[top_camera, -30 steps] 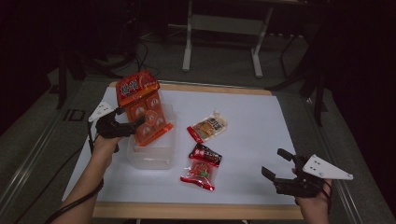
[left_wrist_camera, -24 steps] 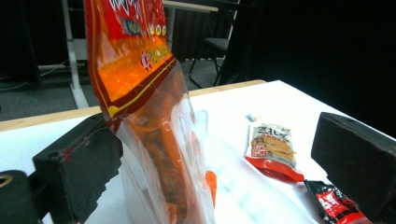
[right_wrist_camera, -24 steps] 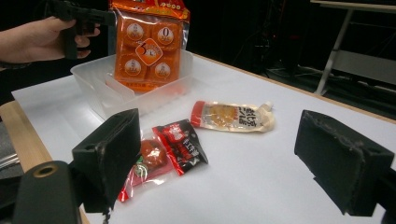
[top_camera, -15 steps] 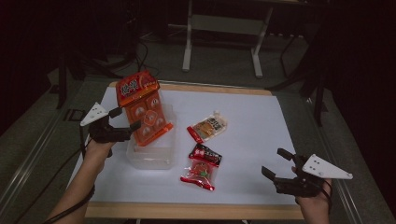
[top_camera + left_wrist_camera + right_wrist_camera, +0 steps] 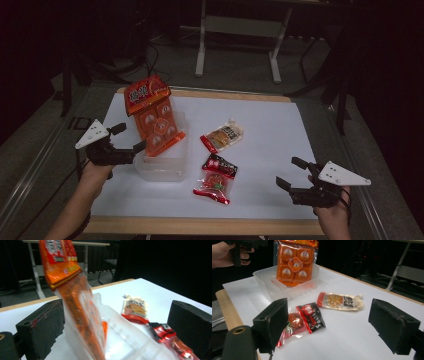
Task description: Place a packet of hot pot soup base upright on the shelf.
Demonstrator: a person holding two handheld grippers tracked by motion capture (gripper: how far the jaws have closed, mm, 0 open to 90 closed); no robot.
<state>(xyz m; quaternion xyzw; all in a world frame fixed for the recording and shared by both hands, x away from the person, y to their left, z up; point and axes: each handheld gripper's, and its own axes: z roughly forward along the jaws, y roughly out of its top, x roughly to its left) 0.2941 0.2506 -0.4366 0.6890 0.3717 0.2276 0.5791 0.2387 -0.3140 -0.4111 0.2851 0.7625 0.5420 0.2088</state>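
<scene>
Your left hand-held gripper (image 5: 126, 142) hangs with its jaws spread and empty, just left of the clear plastic rectangular tub (image 5: 165, 165) near the left side of the white-topped table (image 5: 270, 150). The large orange packet of round snacks (image 5: 152, 117) stands tilted in that tub, its lower end inside and its printed top leaning out over the far rim; in your left gripper view the orange packet (image 5: 75, 290) rises between the jaws without either one clamping it. Your right hand-held gripper (image 5: 295, 175) hovers wide apart and holds nothing at the near right corner. Between the tub and it lie a red-and-black snack pouch (image 5: 216, 177) and a pale orange-printed sachet (image 5: 223, 136), close together.
</scene>
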